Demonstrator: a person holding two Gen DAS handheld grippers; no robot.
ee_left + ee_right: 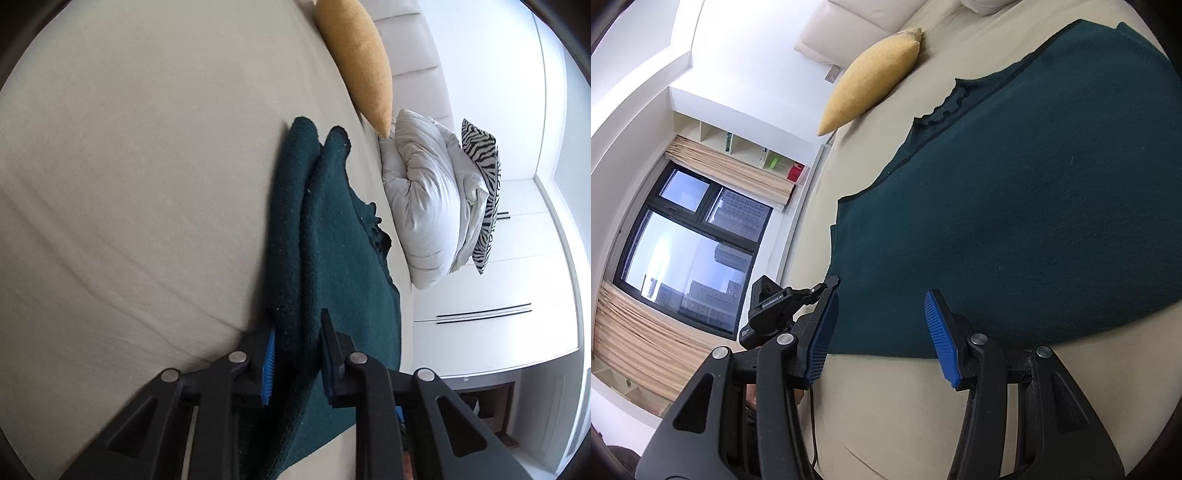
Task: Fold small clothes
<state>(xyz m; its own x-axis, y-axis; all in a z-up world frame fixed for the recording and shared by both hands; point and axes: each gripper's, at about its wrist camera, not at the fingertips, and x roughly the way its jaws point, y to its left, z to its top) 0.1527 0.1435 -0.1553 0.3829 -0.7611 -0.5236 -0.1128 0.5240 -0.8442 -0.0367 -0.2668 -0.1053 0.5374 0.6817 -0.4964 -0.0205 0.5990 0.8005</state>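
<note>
On the bed [886, 406], a dark green knitted garment [1034, 203] is laid out, its ruffled collar turned toward a yellow cushion [871, 77] at the headboard side. The jaws of the left gripper [295, 347] are seen pinching a doubled thickness of the garment's edge, with fabric bunched between the blue pads [269, 365] and raised off the sheet. The jaws of the right gripper [882, 328] are spread wide and hold nothing; they are positioned just above the near hem, one pad over the cloth and the other at its corner.

The step in hand is judged to be a fold begun from the left side. It is recommended that the right jaws be closed on the hem corner before any lift, so that both ends are carried evenly. The lifted edge should be drawn across low and kept taut, and alignment with the opposite edge should be checked before release. A risk of slippage is noted, since the thick knit is held only near its margin.
</note>
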